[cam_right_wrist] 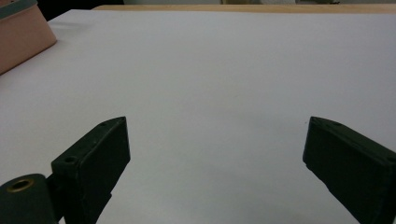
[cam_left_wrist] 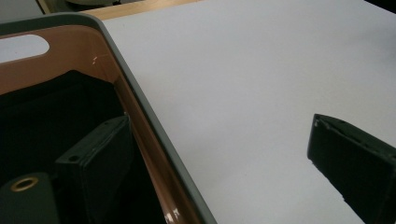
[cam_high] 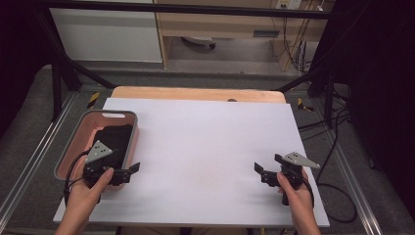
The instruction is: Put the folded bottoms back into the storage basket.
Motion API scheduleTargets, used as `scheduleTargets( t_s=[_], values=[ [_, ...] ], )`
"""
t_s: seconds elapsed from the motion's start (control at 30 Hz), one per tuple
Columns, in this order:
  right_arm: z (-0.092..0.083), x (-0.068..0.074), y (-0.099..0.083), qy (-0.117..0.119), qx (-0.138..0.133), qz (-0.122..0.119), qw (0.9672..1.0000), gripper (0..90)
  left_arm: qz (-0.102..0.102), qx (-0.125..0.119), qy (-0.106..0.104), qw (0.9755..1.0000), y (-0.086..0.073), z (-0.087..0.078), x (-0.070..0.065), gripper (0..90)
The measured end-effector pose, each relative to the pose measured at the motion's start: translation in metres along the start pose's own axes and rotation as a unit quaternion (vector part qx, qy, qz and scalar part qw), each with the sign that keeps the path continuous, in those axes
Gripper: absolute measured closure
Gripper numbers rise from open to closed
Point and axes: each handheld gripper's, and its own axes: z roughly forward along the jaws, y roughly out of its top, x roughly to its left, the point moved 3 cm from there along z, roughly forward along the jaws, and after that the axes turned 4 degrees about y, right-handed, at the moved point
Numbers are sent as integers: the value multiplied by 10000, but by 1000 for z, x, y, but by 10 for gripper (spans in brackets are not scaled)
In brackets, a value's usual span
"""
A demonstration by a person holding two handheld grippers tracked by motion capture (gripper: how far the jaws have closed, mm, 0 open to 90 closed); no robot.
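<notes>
A pink bin with a grey rim [cam_high: 110,113] stands at the table's left side, with something black [cam_high: 115,137] lying inside it; I cannot tell what it is. My left gripper [cam_high: 125,164] is open and straddles the bin's right wall near its front corner. In the left gripper view the rim [cam_left_wrist: 140,93] runs between the jaws of the left gripper [cam_left_wrist: 217,123], one jaw inside over the black contents [cam_left_wrist: 46,116], the other outside over the white surface. My right gripper [cam_high: 267,162] hovers open and empty at the right front; nothing lies between the jaws of the right gripper [cam_right_wrist: 215,121].
A white sheet [cam_high: 205,142] covers the wooden table, whose far edge [cam_high: 195,93] shows beyond it. The bin's corner [cam_right_wrist: 23,32] shows at the upper left of the right gripper view. Black frame bars and cables stand around the table.
</notes>
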Motion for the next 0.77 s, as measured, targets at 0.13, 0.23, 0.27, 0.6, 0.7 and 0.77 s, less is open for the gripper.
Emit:
scheduleTargets(
  t_s=[0.13,0.23,0.27,0.6,0.7,0.77],
  values=[
    [4,5,-6,98,28,-13,9999,81,-2,-14,-1,10000,0,0,0,72],
    [7,10,-8,141,65,-68,9999,81,4,0,-5,10000,0,0,0,72],
    [8,11,-9,165,73,-98,9998,81,6,2,-7,10000,0,0,0,72],
    [26,32,-12,316,229,-392,9985,80,-24,-25,-7,10000,-1,1,1,77],
    [30,35,-11,292,289,-399,9984,82,-32,-105,-7,9999,1,-1,-2,83],
    [30,35,-11,240,305,-426,9983,86,93,-156,-34,9998,5,-2,-11,84]
  ],
)
